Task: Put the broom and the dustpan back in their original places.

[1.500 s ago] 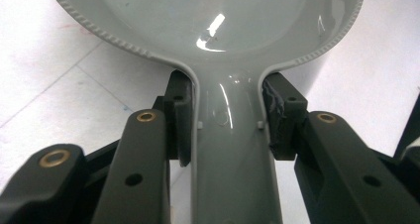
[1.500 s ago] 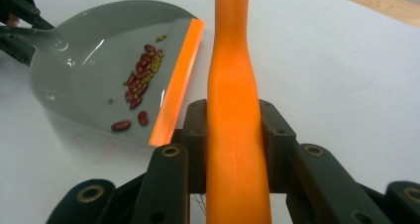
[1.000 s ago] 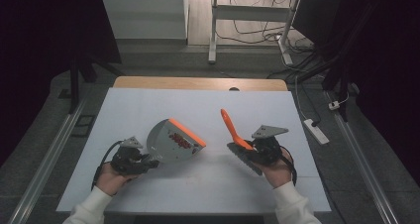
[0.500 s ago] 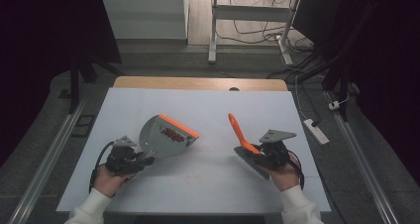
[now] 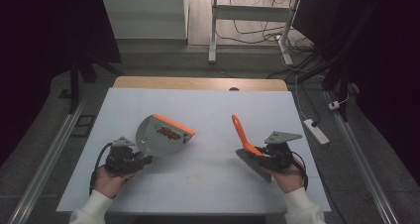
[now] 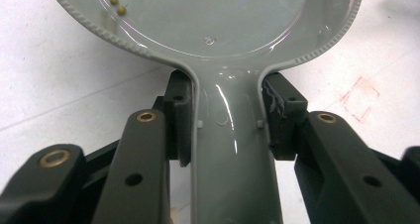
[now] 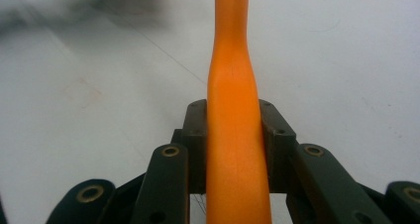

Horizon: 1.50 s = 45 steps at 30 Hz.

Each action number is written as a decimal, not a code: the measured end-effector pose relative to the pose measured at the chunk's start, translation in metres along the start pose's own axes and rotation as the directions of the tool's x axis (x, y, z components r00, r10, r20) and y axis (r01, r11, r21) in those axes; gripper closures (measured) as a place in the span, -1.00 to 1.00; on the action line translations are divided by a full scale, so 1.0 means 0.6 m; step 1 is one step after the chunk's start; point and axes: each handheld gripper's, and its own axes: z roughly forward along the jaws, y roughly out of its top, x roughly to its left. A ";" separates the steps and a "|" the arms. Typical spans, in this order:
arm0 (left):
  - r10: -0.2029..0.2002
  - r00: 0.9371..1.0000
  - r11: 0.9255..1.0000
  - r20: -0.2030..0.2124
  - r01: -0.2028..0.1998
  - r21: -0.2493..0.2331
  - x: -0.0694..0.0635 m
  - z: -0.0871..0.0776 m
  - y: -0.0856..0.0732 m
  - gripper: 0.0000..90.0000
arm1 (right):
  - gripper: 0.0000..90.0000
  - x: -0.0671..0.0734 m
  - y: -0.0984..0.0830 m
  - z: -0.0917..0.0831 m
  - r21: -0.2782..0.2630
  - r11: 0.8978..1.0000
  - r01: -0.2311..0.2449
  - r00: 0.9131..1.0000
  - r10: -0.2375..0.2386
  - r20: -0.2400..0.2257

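A grey dustpan [image 5: 159,136] with an orange front lip [image 5: 174,124] is held tilted above the white table [image 5: 208,110]. My left gripper [image 5: 132,159] is shut on its handle [image 6: 230,149]. Small reddish bits lie in the pan [image 5: 169,132], and two yellow beads [image 6: 118,6] sit near its rim. A brush with an orange handle [image 5: 241,134] and grey bristles [image 5: 253,165] is at the right. My right gripper [image 5: 267,159] is shut on that handle [image 7: 233,135], which points away and up to the left.
A wooden strip [image 5: 198,83] runs along the table's far edge. A white power strip [image 5: 315,131] lies on the floor to the right, and metal rails [image 5: 361,159] flank the table. A faint red square mark [image 6: 361,97] is on the table surface.
The dustpan has swung a little left, its orange lip turning from the right side toward the top. My right gripper has drifted right and nearer the person with the brush.
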 end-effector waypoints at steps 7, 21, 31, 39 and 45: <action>-0.052 0.998 0.999 -0.038 0.052 -0.010 0.000 0.003 -0.012 0.37 | 0.57 0.001 -0.007 -0.001 0.010 0.999 -0.034 0.999 0.034 -0.033; -0.170 0.975 0.985 -0.142 0.164 -0.052 0.002 0.003 -0.032 0.37 | 0.56 0.008 -0.012 0.005 0.025 0.998 -0.056 0.998 0.057 -0.035; -0.231 0.952 0.973 -0.202 0.223 -0.061 0.013 0.013 -0.038 0.37 | 0.56 0.006 -0.019 0.007 0.037 0.995 -0.098 0.995 0.099 -0.032; -0.256 0.941 0.967 -0.222 0.251 -0.051 0.021 0.021 -0.039 0.37 | 0.56 -0.012 -0.027 0.027 0.086 0.988 -0.129 0.992 0.130 -0.001; -0.270 0.935 0.963 -0.229 0.267 -0.043 0.024 0.027 -0.039 0.37 | 0.48 -0.033 -0.030 0.031 0.101 0.983 -0.152 0.988 0.148 0.054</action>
